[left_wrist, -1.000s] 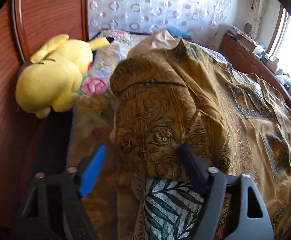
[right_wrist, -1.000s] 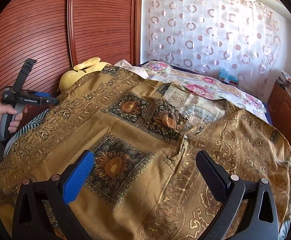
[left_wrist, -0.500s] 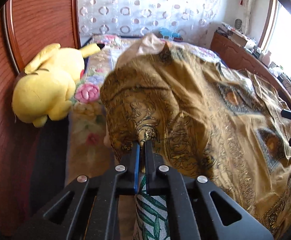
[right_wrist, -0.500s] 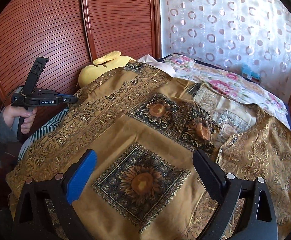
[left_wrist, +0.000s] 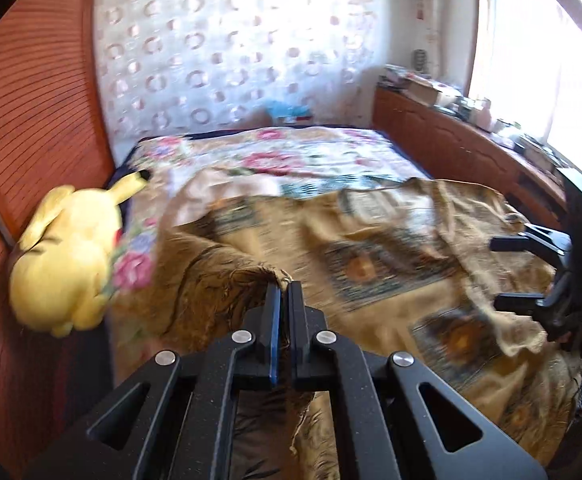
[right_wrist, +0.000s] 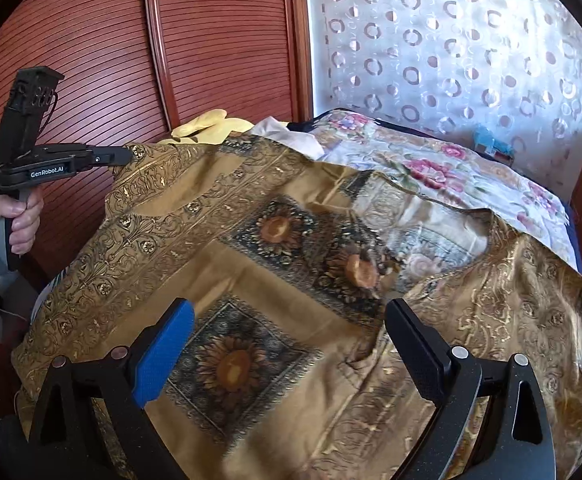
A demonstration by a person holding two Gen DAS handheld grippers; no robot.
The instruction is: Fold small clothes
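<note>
The left gripper (left_wrist: 284, 294) fingers are clenched on a corner of the golden shirt (right_wrist: 251, 280). The right gripper (right_wrist: 287, 344) fingers are released. No fold is done yet.

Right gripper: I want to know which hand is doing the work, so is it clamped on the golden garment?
No: the right gripper hovers with jaws wide apart above the golden garment, pinching nothing.

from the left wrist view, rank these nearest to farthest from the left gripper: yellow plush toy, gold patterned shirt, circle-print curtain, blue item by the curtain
1. gold patterned shirt: pinched in the left gripper, spreading right.
2. yellow plush toy: left, against the wooden panel.
3. blue item: at the far end of the bed, centre.
4. circle-print curtain: just behind it, on the back wall.
</note>
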